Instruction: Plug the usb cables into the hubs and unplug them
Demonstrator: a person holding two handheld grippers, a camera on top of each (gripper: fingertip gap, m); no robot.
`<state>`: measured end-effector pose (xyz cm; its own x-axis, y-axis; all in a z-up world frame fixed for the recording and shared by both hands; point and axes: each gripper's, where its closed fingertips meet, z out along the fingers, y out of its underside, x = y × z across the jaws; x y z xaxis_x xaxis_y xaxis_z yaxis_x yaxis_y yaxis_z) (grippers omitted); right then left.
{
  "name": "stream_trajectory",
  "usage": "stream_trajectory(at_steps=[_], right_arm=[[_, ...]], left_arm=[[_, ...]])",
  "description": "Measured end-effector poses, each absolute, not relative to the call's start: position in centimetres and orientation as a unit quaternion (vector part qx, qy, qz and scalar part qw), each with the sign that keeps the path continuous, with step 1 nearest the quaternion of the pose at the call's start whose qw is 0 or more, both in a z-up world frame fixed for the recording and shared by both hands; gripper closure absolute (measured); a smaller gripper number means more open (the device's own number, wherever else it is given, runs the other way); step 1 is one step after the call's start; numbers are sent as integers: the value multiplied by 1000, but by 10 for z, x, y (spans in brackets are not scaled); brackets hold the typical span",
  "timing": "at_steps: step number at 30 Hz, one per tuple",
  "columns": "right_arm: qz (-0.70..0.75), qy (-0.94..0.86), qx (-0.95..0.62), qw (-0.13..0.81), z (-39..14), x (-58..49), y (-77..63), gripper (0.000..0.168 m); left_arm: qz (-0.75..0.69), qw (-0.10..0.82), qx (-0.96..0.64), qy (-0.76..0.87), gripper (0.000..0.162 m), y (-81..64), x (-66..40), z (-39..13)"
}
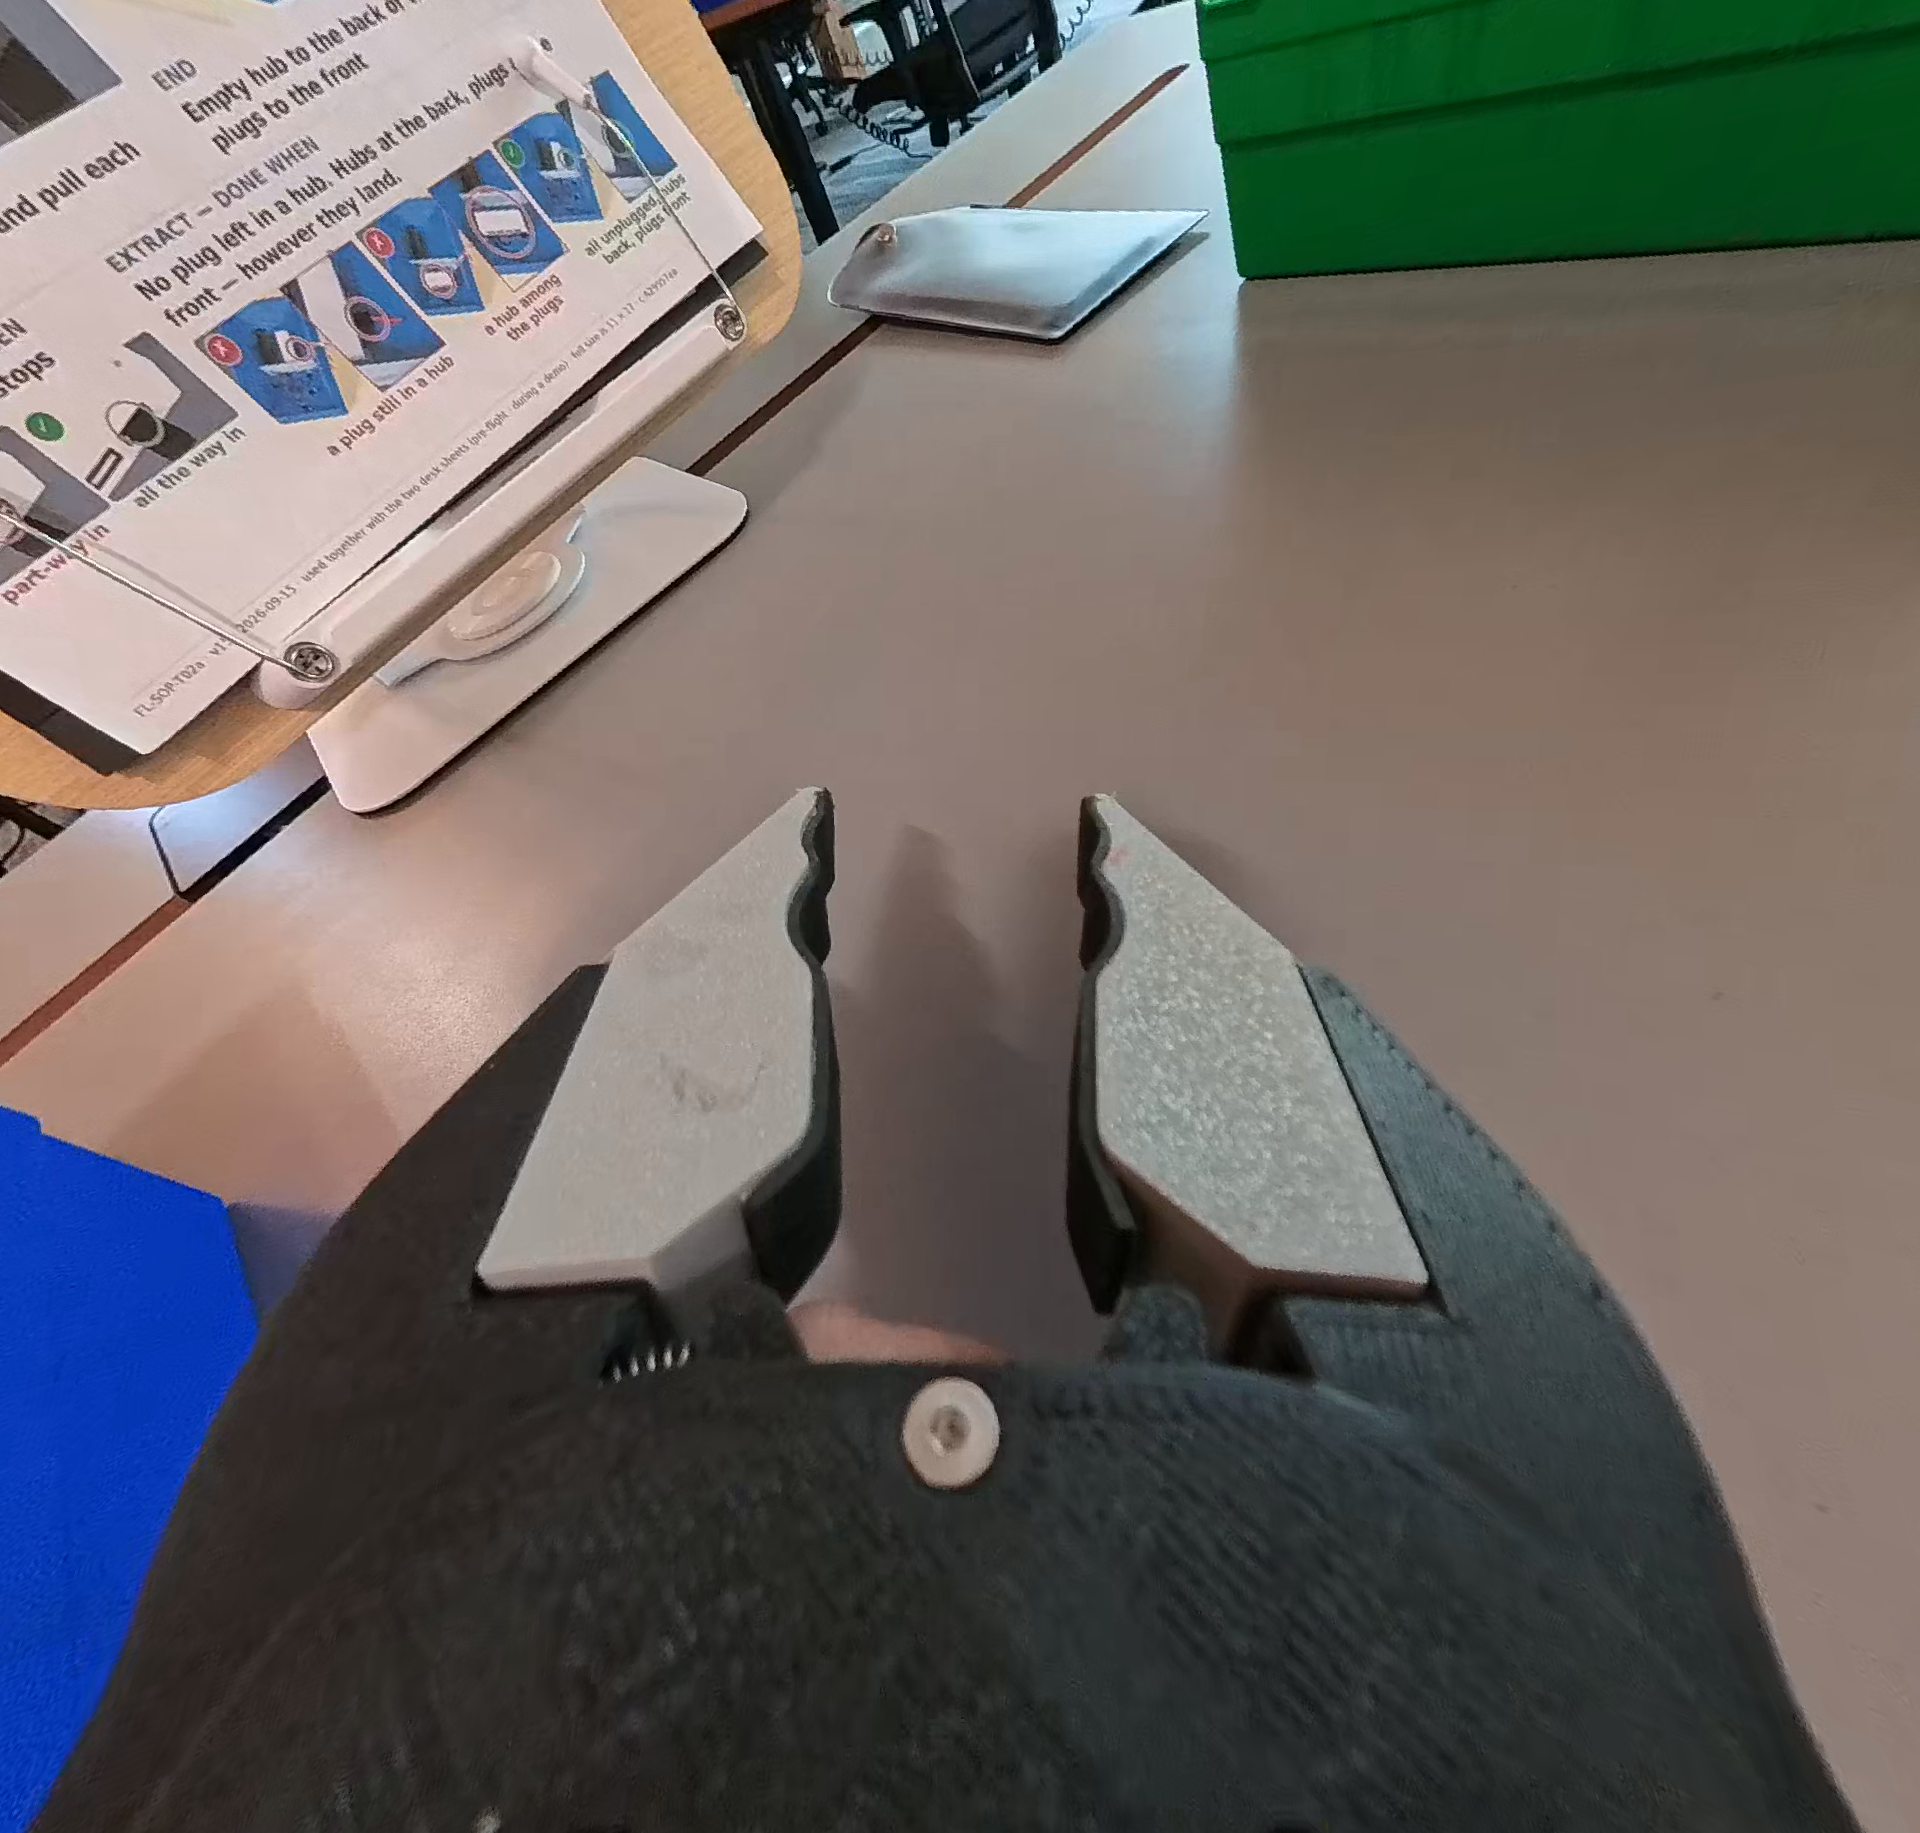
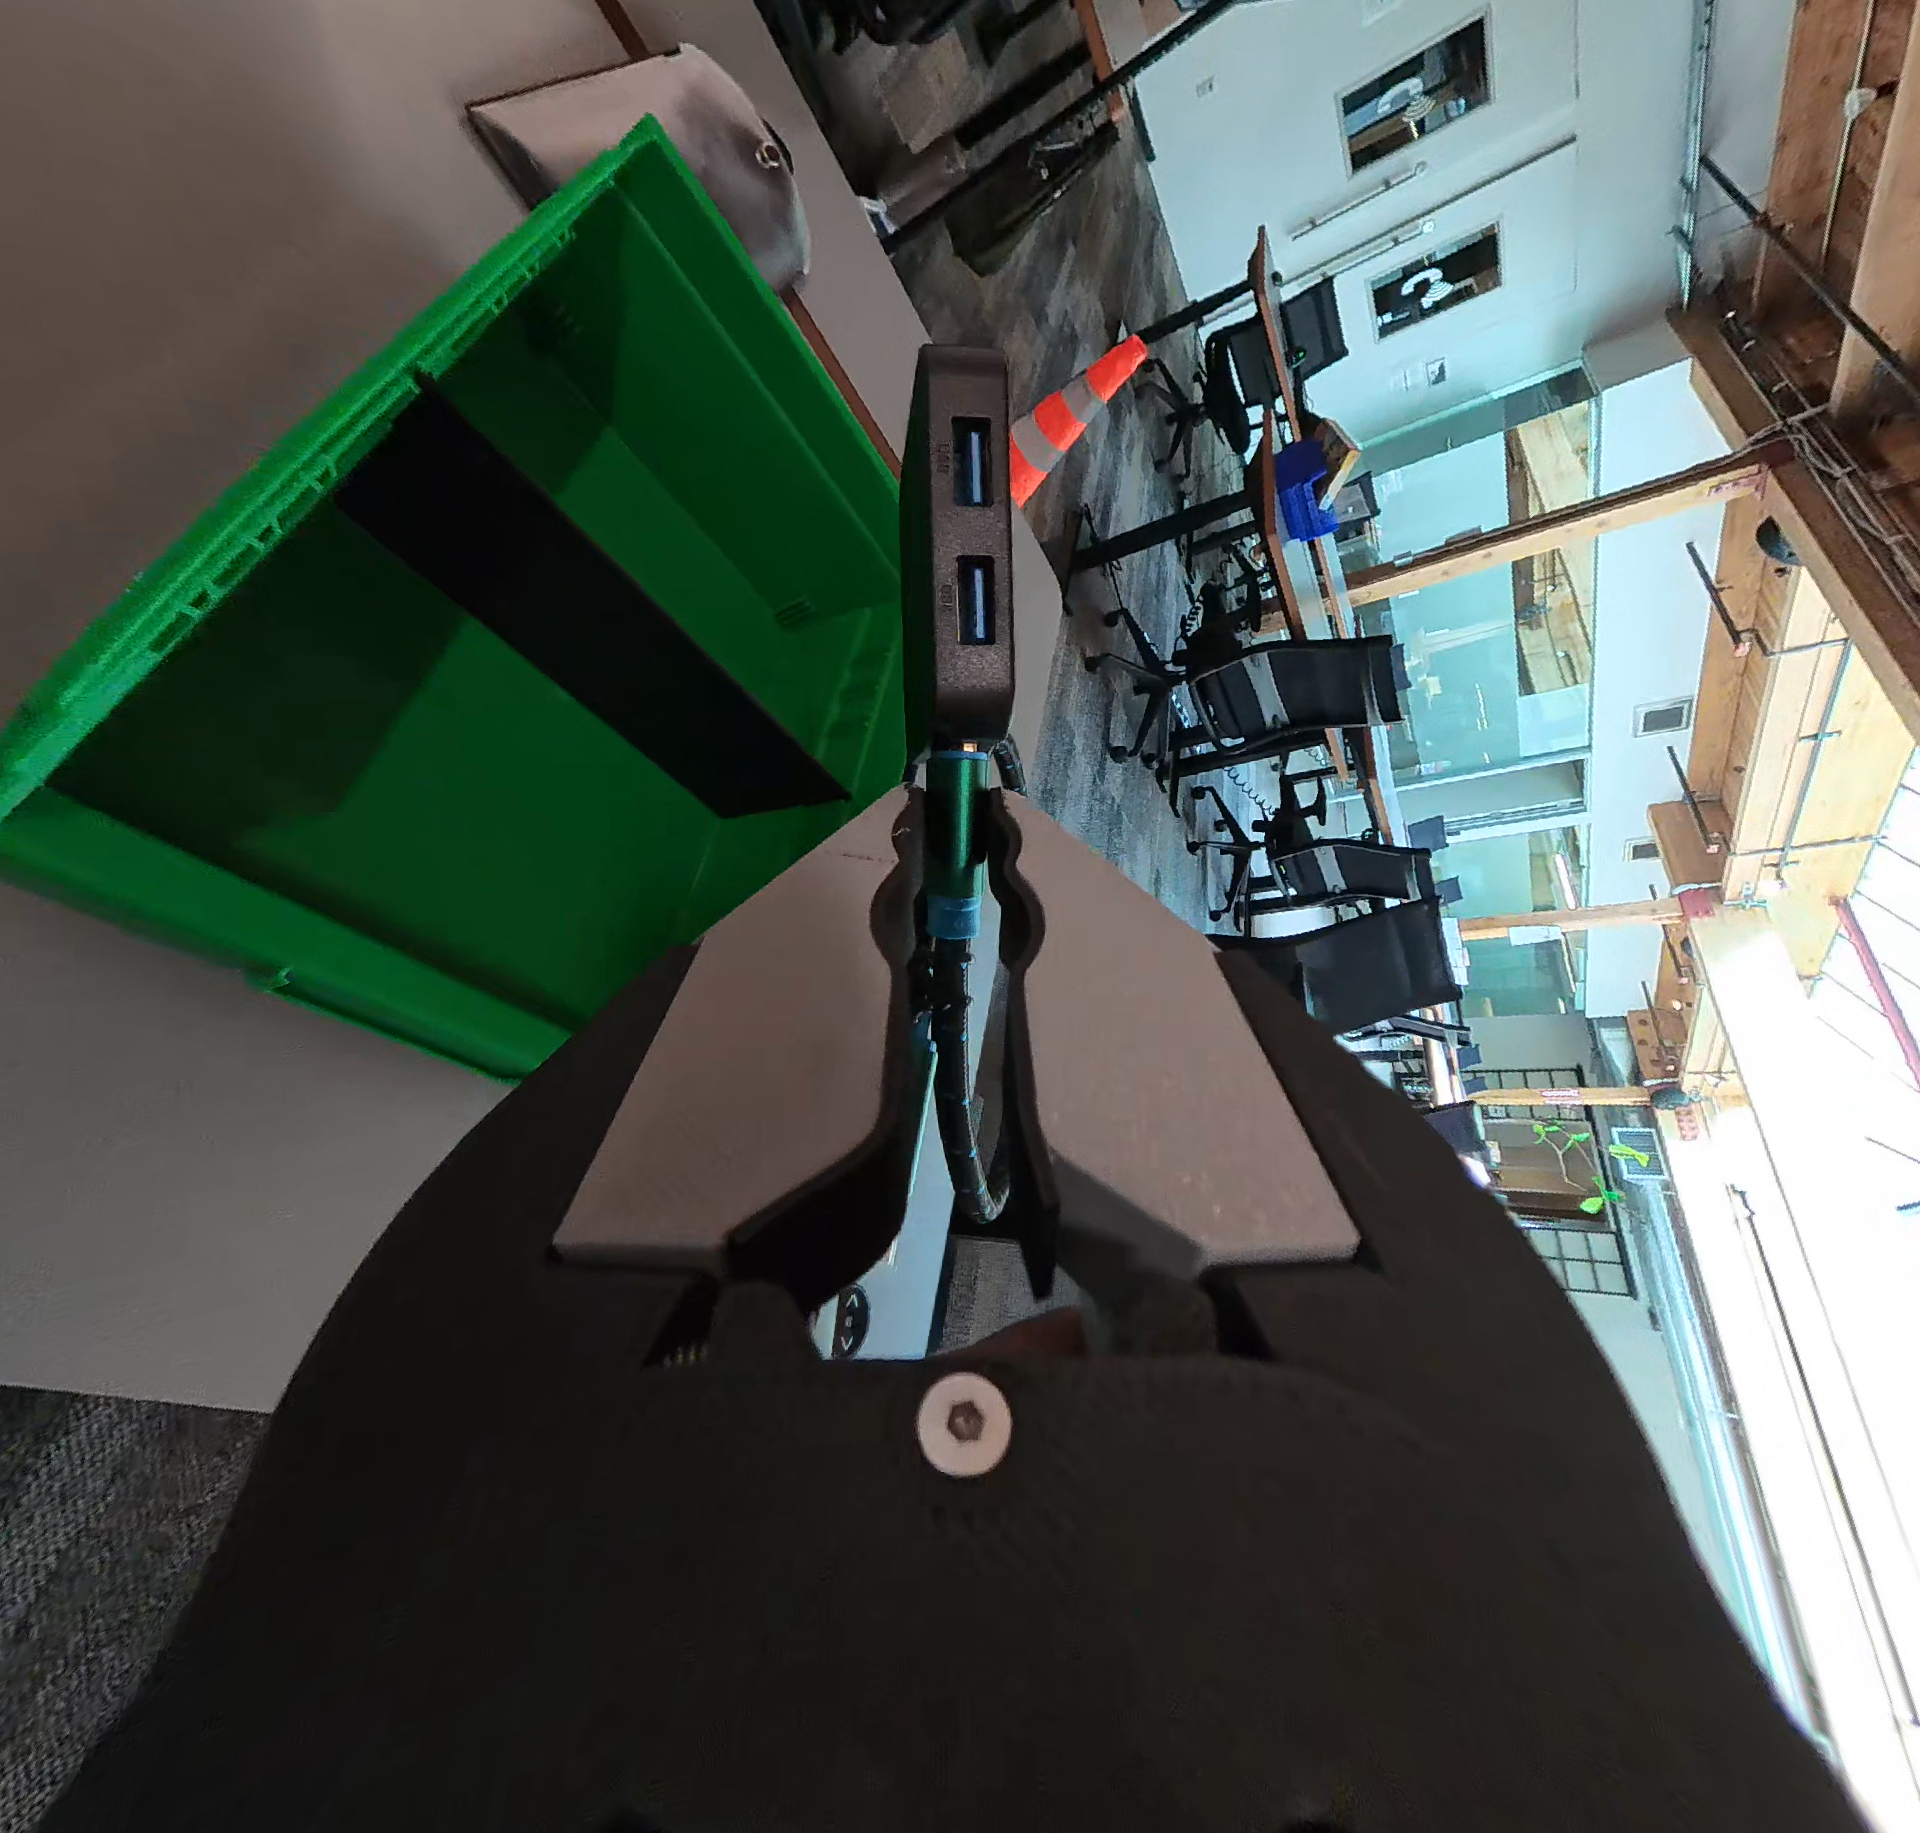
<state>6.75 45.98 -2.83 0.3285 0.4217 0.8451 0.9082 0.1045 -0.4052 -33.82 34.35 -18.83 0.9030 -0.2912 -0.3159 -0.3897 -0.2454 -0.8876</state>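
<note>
While its jaws pinch a green plug (image 2: pixel 954 815) pushed into the end of a grey hub (image 2: pixel 966 547), the right gripper (image 2: pixel 956 807) holds both in the air beside the green bin (image 2: pixel 312 723), with the braided cable (image 2: pixel 951 1077) running back between its fingers. Jaws apart and holding nothing, the left gripper (image 1: pixel 956 817) hangs over the bare table (image 1: pixel 1351 588), near a paper sheet on a stand (image 1: pixel 343 256); a blue bin (image 1: pixel 94 1420) sits at its left.

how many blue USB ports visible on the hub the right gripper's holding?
2. Both sit on the hub's facing edge: one port toward its far end, the other nearer the right gripper. Other faces are hidden, so there may be more.
</note>
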Motion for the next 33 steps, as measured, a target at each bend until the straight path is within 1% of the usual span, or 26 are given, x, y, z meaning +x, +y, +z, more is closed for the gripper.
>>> stream_trajectory(at_steps=[33], right_arm=[[-214, -521, -637, 527, -39, 68, 460, 160]], left_arm=[[59, 566, -791, 225, 117, 344, -338, -192]])
